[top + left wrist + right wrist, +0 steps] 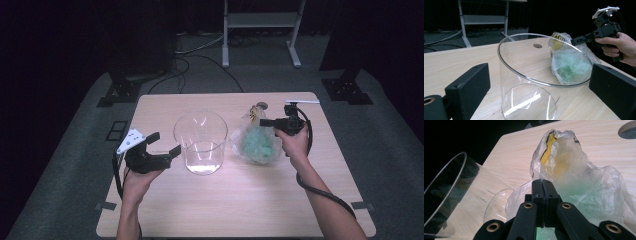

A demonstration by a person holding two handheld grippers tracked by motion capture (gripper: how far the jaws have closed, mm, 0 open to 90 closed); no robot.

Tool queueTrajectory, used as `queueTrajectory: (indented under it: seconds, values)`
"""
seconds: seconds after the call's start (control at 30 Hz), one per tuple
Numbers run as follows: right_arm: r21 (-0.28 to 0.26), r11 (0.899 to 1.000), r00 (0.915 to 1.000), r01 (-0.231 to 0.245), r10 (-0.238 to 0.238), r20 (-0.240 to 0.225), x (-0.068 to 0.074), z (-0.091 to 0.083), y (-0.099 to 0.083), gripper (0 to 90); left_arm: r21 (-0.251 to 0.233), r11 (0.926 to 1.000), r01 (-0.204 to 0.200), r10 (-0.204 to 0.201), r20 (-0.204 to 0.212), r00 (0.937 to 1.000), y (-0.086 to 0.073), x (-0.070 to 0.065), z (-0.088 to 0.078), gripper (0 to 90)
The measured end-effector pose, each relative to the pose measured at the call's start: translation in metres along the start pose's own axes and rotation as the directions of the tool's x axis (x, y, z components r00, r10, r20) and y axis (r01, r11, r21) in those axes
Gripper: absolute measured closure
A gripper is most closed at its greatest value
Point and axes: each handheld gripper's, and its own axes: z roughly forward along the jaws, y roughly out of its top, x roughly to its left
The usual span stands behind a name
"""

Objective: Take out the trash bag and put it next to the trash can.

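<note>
The left claw (162,142) is being held with its jaws spread wide, poised just beside the left wall of the clear glass jar (201,142), which is standing upright and uncovered near the middle of the tabletop (240,210). The jar is being left empty; nothing is lying on its base. A slip is being risked here: if the smooth, rounded wall is being squeezed off-centre, the jar could be pushed sideways into the bag or tipped over. Just right of the jar, a thin translucent plastic bag (257,142) is lying slumped on the tabletop, with green crumpled material being held in its lower part and something yellow near its gathered top; what exactly these contents are cannot be told. The right claw (264,122) is being held with its jaws pressed together at the upper part of the bag; whether any film is being pinched between them cannot be told from the pictures. If only a thin fold is being caught, the film could be torn or could slide out, and contents could be spilled beside the jar rather than into it.
</note>
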Motion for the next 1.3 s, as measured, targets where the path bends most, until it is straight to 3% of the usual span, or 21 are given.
queueTrajectory:
  seconds: [0.3, 0.77, 0.97, 1.3]
  values:
    - [0.008, 1.000, 1.0000, -0.004, 0.004, -0.003, -0.001, 0.003, -0.004, 89.2, -0.005, 1.0000, 0.000, 0.000, -0.005, 1.0000, 0.000, 0.000, -0.002, 2.4]
    - [-0.025, 0.999, 0.9988, 0.031, -0.032, -0.039, 0.001, -0.011, 0.006, 52.9, 0.002, 1.0000, 0.001, -0.001, -0.007, 1.0000, -0.001, 0.002, -0.001, 2.3]
    - [-0.051, 0.998, 0.9983, 0.037, -0.039, -0.043, 0.001, -0.022, 0.011, 45.1, 0.001, 1.0000, 0.003, -0.003, -0.007, 1.0000, -0.001, 0.002, -0.001, 2.3]
    - [-0.076, 0.996, 0.9980, 0.044, -0.047, -0.042, -0.004, -0.043, 0.011, 41.5, 0.000, 1.0000, 0.003, -0.003, -0.008, 1.0000, -0.001, 0.002, -0.003, 2.4]
